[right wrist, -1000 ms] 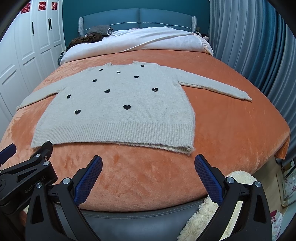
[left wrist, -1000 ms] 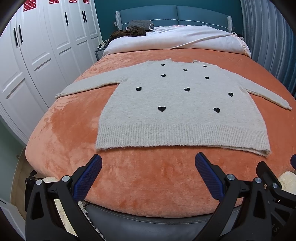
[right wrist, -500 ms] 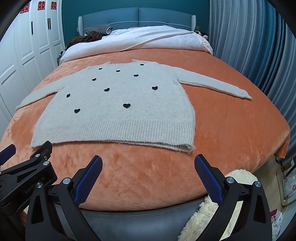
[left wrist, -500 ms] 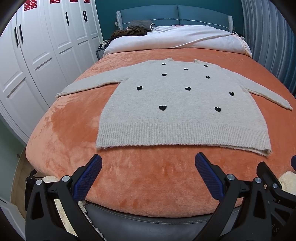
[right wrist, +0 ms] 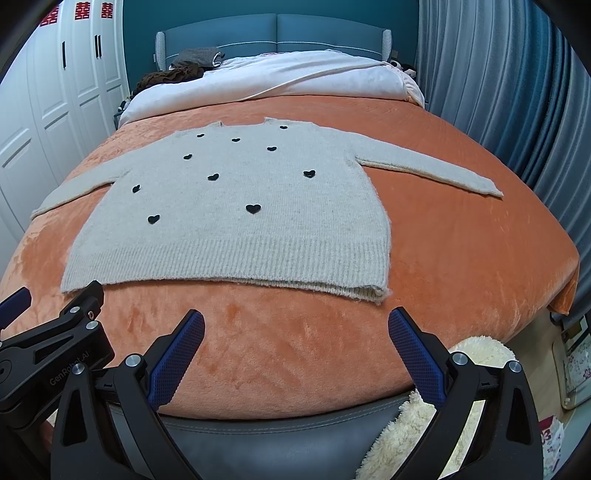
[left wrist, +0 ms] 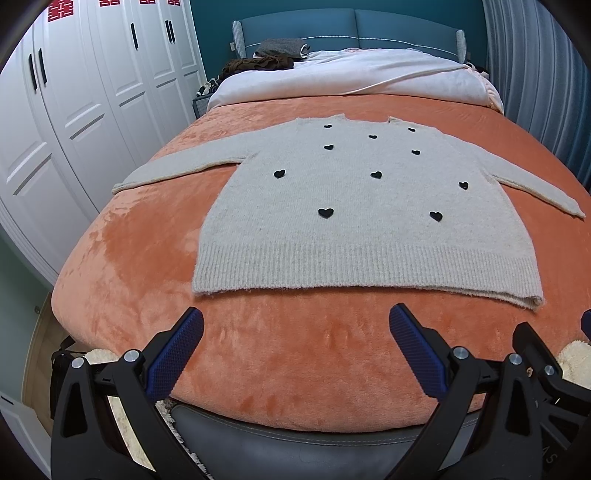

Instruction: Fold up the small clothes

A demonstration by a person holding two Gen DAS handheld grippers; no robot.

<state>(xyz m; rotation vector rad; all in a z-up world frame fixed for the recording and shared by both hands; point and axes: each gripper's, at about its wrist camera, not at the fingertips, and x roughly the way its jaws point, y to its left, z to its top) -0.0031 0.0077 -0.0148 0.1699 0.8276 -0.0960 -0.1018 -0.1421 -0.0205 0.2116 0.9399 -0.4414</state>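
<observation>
Left wrist view: right gripper [left wrist: 585,325] cut off at right edge. Dark garments [left wrist: 273,55] by the headboard [left wrist: 332,22]: type indistinguishable.

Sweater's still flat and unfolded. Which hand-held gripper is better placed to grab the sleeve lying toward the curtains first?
Right. The right hand-held gripper, open, faces the hem corner on the curtain side, and that sleeve lies fully in its view. The left hand-held gripper, also open, sits nearer the wardrobe side of the sweater.
</observation>
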